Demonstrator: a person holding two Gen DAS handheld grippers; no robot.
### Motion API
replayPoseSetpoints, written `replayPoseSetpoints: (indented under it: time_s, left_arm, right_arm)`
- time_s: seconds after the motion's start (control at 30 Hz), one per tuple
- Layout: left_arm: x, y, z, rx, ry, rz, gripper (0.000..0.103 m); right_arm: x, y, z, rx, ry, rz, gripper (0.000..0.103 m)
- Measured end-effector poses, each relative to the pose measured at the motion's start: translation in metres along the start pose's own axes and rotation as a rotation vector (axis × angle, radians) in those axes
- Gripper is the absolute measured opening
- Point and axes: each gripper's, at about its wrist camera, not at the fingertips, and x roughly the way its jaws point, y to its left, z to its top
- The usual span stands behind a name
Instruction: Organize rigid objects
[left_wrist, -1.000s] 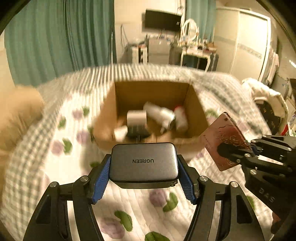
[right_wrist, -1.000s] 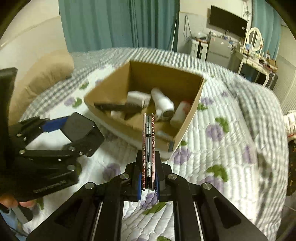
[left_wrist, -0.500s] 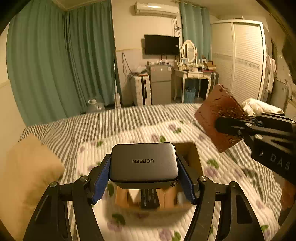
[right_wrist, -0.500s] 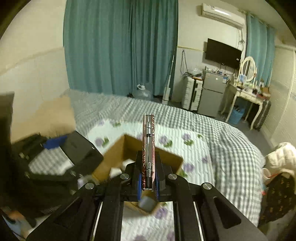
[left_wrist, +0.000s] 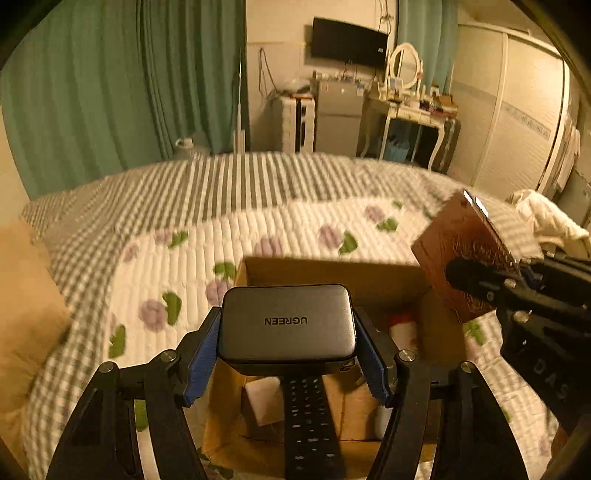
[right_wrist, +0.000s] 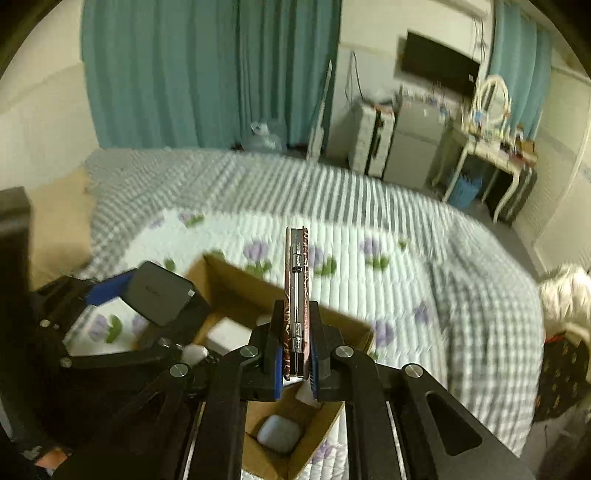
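Left tongs (left_wrist: 288, 363): we see them closed on a dark grey UGREEN charger (left_wrist: 287, 326), their blue pads pressing its two short sides.
Charger position: we see it held level over the near part of the cardboard box (left_wrist: 332, 273), not touching it.
Right tongs (right_wrist: 295, 363): we see them clamped on a thin red patterned case (right_wrist: 295, 295), which stands on edge between the pads.
Case position: in the left view it sits over the box's right wall, tilted (left_wrist: 469, 258).
Box: it rests open on the bed (left_wrist: 277, 229), on the floral quilt.
Box contents: we make out a black remote control (left_wrist: 308, 417), a white earbud case (right_wrist: 279, 432), a white block (right_wrist: 223, 336) and something white with a red part (left_wrist: 404, 328); the rest is blurred.
Beside the bed: a tan pillow (left_wrist: 22, 314) lies at the left.
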Motion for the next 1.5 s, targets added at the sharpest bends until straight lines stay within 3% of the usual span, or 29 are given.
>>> replayPoseSetpoints:
  time_s: [0.27,0.47,0.5,0.53,0.57,0.73,0.97,1.1,1.27,1.33,1.4,1.5]
  left_arm:
    - [0.029,0.000,-0.030,0.029,0.067,0.004,0.069]
    - [0.030,-0.005,-0.033,0.033,0.094,-0.015,0.070]
    - [0.026,-0.005,-0.032,0.028,0.076,-0.008,0.073]
    - [0.018,-0.003,-0.028,0.022,0.048,0.006,0.079]
    - [0.011,-0.001,-0.023,0.018,0.027,0.007,0.081]
    - [-0.040,0.003,0.002,0.027,-0.096,0.037,0.081]
    - [-0.132,0.007,0.023,0.049,-0.301,0.060,0.081]
    - [-0.172,0.009,0.021,0.041,-0.355,0.043,0.081]
    - [-0.214,0.006,-0.007,0.046,-0.436,0.030,0.082]
    - [-0.225,0.003,-0.024,0.050,-0.475,0.036,0.088]
    - [-0.229,-0.004,-0.043,0.073,-0.520,0.089,0.093]
    - [-0.224,-0.006,-0.067,0.069,-0.550,0.130,0.095]
  right_arm:
    - [0.055,0.000,-0.039,0.039,0.134,0.017,0.009]
    - [0.046,-0.006,-0.041,0.081,0.111,0.067,0.012]
    - [0.042,-0.007,-0.039,0.086,0.101,0.066,0.018]
    - [0.035,-0.008,-0.034,0.091,0.077,0.053,0.039]
    - [0.023,-0.012,-0.030,0.095,0.039,0.033,0.053]
    - [-0.028,-0.021,-0.010,0.094,-0.064,0.010,0.054]
    - [-0.136,-0.018,0.008,0.043,-0.256,-0.037,0.054]
    - [-0.186,-0.007,0.003,0.010,-0.342,-0.012,0.054]
    - [-0.226,0.008,-0.025,-0.020,-0.418,0.005,0.054]
    - [-0.232,0.016,-0.041,-0.039,-0.442,-0.027,0.054]
    - [-0.236,0.022,-0.061,-0.048,-0.475,-0.059,0.055]
    - [-0.234,0.023,-0.090,-0.008,-0.518,-0.072,0.068]
